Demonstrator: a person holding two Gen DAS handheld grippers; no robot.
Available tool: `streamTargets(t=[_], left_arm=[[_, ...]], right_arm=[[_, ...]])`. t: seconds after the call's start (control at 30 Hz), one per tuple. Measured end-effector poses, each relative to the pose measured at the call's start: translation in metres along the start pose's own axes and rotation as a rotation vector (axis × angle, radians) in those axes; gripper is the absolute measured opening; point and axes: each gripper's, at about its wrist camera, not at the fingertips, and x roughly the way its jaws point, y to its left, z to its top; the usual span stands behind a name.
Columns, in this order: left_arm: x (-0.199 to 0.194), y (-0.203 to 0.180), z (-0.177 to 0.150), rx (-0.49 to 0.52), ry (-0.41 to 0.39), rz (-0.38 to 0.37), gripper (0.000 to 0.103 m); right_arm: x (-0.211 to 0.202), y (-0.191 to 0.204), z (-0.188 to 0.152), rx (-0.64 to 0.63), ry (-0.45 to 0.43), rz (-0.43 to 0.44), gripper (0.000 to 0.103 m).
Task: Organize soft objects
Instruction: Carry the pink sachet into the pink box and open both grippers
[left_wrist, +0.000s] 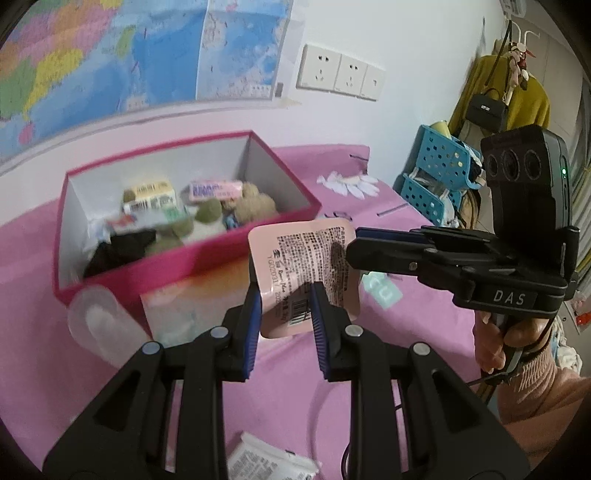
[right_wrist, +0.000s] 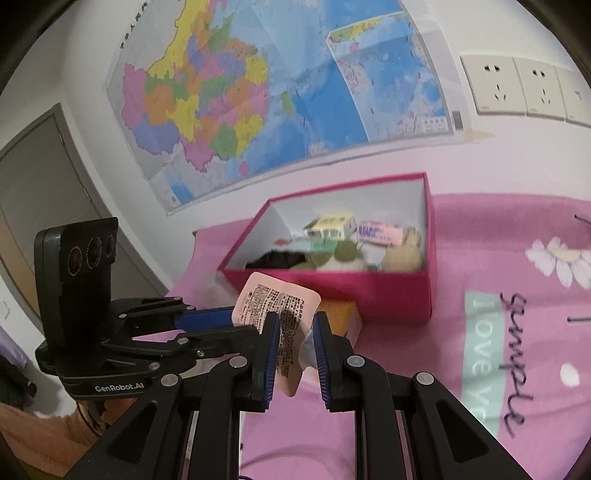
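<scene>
Both grippers, left (left_wrist: 286, 314) and right (right_wrist: 295, 339), pinch one pink sachet (left_wrist: 306, 266) in the air before the red box (left_wrist: 207, 254); uneven pulls could tear it or slip it loose.

Pink packet (left_wrist: 308, 275) between both grippers

Black hand-held gripper (left_wrist: 284, 314), blue pads (left_wrist: 252, 325), peach sleeve (left_wrist: 546, 398)

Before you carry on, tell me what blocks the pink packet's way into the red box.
Nothing visible does. The pink packet, gripped by the left gripper and right gripper, hangs just before the red box's open top.
</scene>
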Motion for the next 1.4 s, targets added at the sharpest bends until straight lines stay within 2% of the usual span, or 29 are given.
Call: streamTargets(t=[0.17, 0.47, 0.8, 1.27, 1.4], left_arm=[[0.005, 0.009, 0.024, -0.024, -0.016, 0.001, 0.027], [0.026, 0.019, 0.060, -0.031, -0.015, 0.051, 0.027], [0.058, 0.036, 0.092, -0.071, 0.019, 0.079, 0.028], [0.103, 0.053, 0.098, -0.140, 0.089, 0.143, 0.029], [0.103, 0.053, 0.099, -0.130, 0.078, 0.212, 0.029]], right_arm=[[0.005, -0.005, 0.023, -0.007, -0.024, -0.009, 0.018], [0.023, -0.026, 0.058, 0.020, -0.048, -0.016, 0.018], [0.051, -0.048, 0.081, 0.043, -0.037, -0.054, 0.018], [0.098, -0.078, 0.088, 0.081, 0.019, -0.124, 0.018], [0.100, -0.080, 0.085, 0.091, 0.022, -0.151, 0.021]])
